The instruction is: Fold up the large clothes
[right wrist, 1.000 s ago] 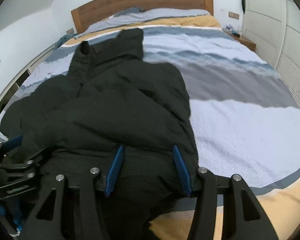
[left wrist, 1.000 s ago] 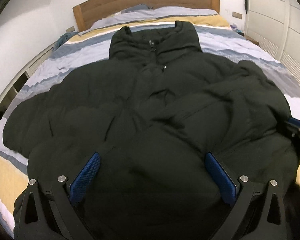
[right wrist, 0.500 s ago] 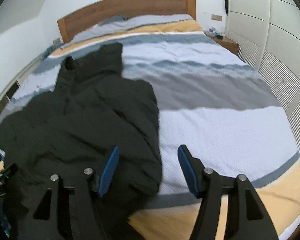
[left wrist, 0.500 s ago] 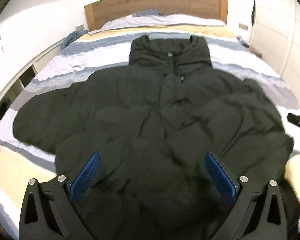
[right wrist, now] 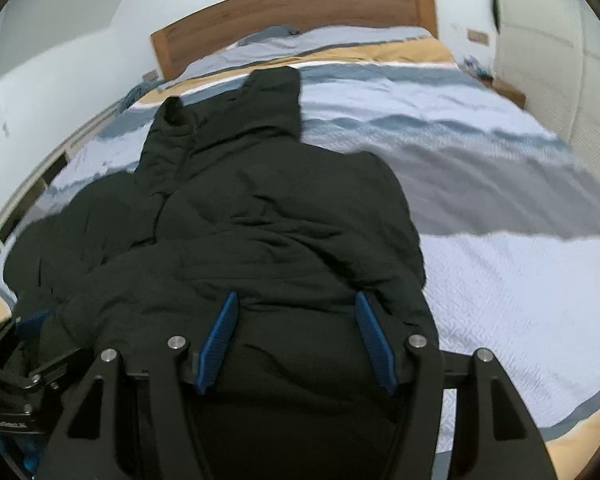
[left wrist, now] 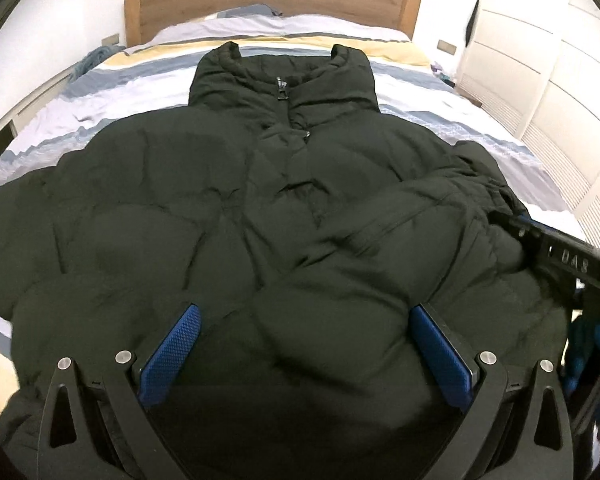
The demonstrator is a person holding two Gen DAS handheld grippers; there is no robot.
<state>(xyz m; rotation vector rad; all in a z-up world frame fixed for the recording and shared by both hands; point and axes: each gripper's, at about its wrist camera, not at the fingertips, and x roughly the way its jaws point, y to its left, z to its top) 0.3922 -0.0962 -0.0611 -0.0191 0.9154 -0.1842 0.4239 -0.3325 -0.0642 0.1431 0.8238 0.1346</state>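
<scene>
Right claw (right wrist: 296, 340) swung back over the jacket (right wrist: 260, 232).

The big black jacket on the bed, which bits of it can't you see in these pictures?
- Puffer jacket hem: left wrist view, cut off by the bottom edge and hidden behind the left gripper.
- Its left sleeve end: same view, cut off by the picture's left rim.
- Zip pull lettering: too small.
- Jacket's near edge: right wrist view, hidden behind the right gripper.
</scene>
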